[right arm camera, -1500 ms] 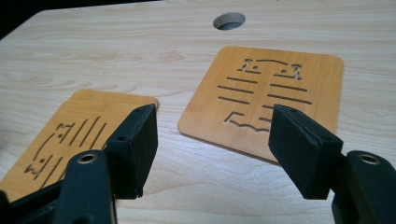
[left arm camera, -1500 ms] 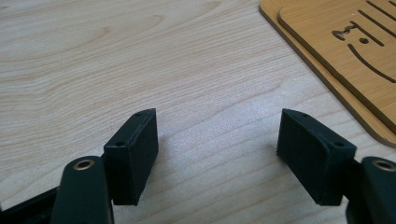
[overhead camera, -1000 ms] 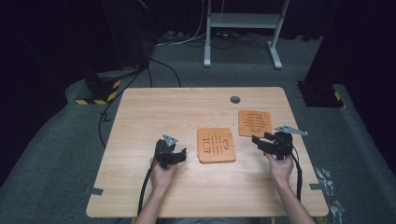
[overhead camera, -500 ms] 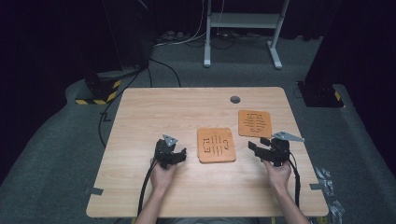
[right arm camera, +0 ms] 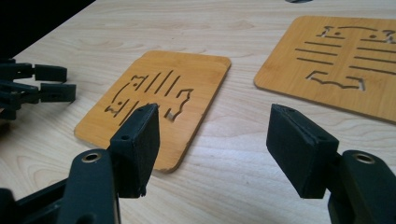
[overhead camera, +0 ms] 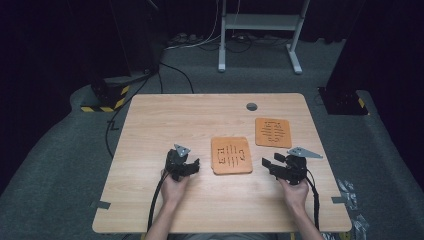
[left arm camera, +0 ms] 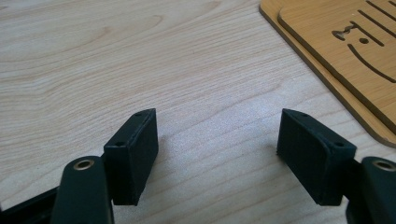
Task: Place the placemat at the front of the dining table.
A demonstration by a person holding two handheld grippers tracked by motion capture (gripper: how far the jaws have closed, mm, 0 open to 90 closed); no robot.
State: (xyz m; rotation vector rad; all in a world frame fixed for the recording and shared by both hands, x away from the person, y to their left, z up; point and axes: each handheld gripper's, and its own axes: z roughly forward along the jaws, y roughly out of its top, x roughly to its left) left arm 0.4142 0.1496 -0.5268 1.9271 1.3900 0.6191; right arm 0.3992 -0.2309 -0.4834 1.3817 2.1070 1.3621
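Two thin orange wooden boards with cut-out slots lie stacked (overhead camera: 231, 155) at the table's middle; the left gripper view shows their two edges (left arm camera: 355, 60). A single board like them (overhead camera: 273, 132) lies farther back to the right. My left gripper (overhead camera: 195, 166) rests just left of the stack, its jaws open over bare wood (left arm camera: 217, 140). My right gripper (overhead camera: 267, 164) sits low to the right of the stack, pointing left at it. Its jaws (right arm camera: 215, 126) are open and empty, with the stack (right arm camera: 159, 93) just ahead and the single board (right arm camera: 345, 60) to the right.
A round grey cap (overhead camera: 251, 106) is set in the light wooden table (overhead camera: 165, 115) near its far edge. The left gripper (right arm camera: 37, 86) shows across the stack in the right gripper view. Cables and a yellow-black striped base (overhead camera: 105, 100) lie on the floor beyond.
My right gripper has slid left and slightly down, closer to the stacked boards. The left gripper and the boards have not moved.
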